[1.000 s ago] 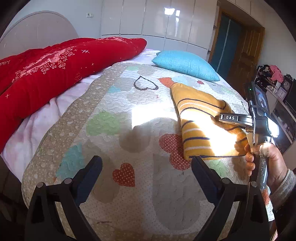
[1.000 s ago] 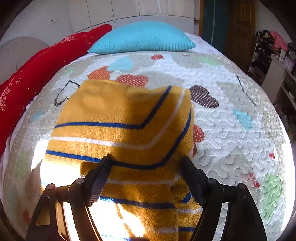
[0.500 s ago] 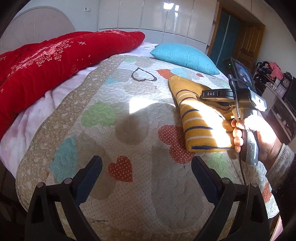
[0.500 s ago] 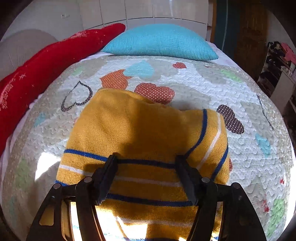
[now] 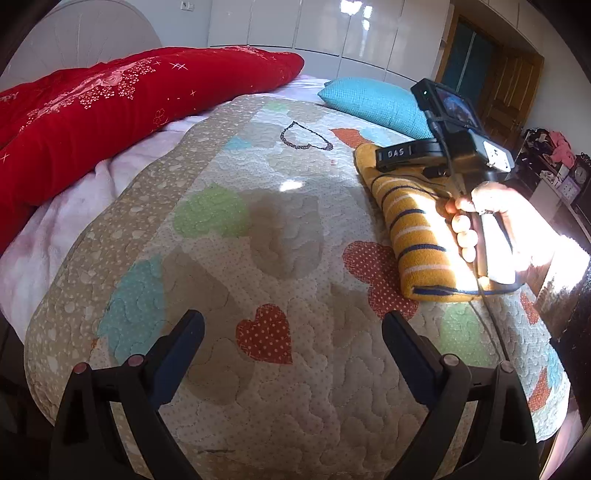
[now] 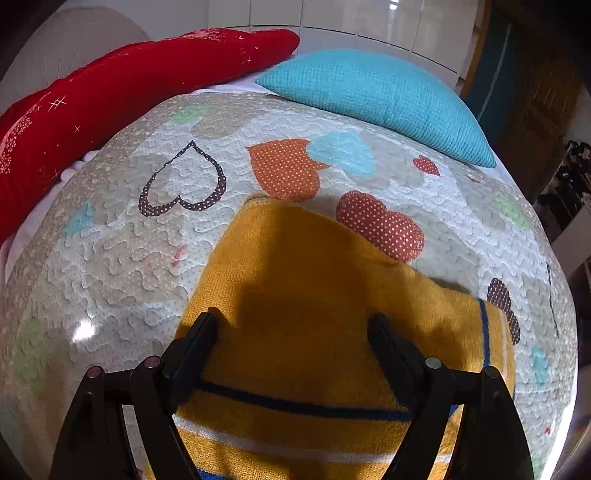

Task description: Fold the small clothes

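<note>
Home bedroom, quilted bed (image 5: 280, 258), pillow (image 6: 376, 99), wardrobe (image 5: 295, 26)

The left wrist view looks down and forward across the heart-patterned quilted bedspread (image 5: 266, 229) from near the bed's foot, set well back. The right wrist view tilts down close over the folded mustard-yellow striped knit garment (image 6: 314, 295). Both share that garment (image 5: 413, 236), the turquoise textured pillow (image 6: 376, 99) and the red embroidered duvet (image 5: 110, 99).

The folded garment (image 6: 314, 302) was mustard yellow with navy and white stripes. The quilt (image 5: 258, 229) was pale, dotted, patched with orange, green, blue and beige hearts. The pillow (image 6: 376, 99) was turquoise; the blanket (image 5: 110, 103) red with pale flowers.
</note>
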